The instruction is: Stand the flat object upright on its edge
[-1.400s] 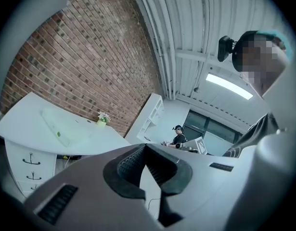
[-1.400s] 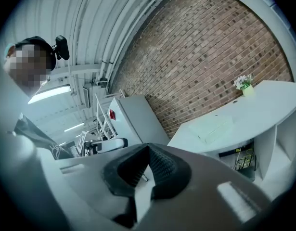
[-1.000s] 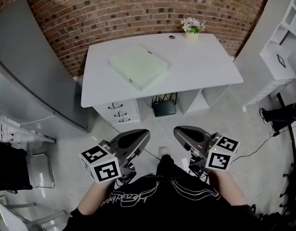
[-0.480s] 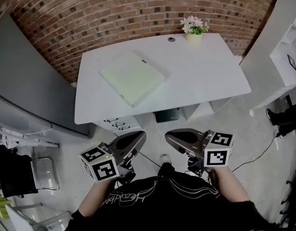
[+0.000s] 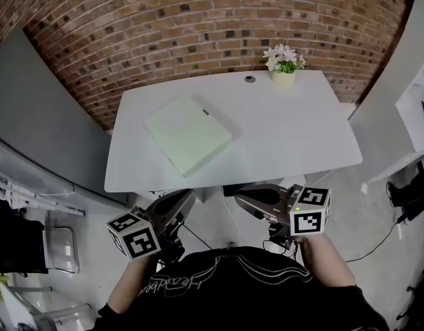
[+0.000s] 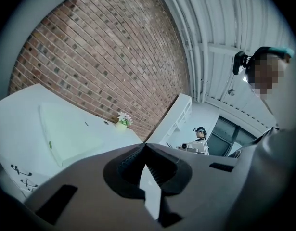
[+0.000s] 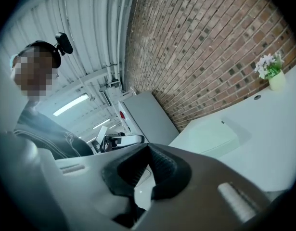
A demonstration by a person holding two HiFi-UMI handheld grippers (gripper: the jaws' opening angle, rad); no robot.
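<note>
Brick wall (image 5: pixel 198 19) behind a white counter (image 5: pixel 294 136). Left gripper (image 5: pixel 189 194) and right gripper (image 5: pixel 240 197): jaws fully closed, empty, short of the counter's near edge. Beyond them, slightly left, the pale-green case (image 5: pixel 189 135) lies flat. Pushed with closed jaws, it may slide rather than tip up.

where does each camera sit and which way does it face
Head view: on the person's head, facing steeply down at the white desk with the pale green flat case; the black shirt, left gripper and right gripper show.
Left gripper view: on the left gripper, facing along its shut jaws toward the desk; the person's head shows.
Right gripper view: same on the right gripper; head and shirt show.
Shared: all see the case.
</note>
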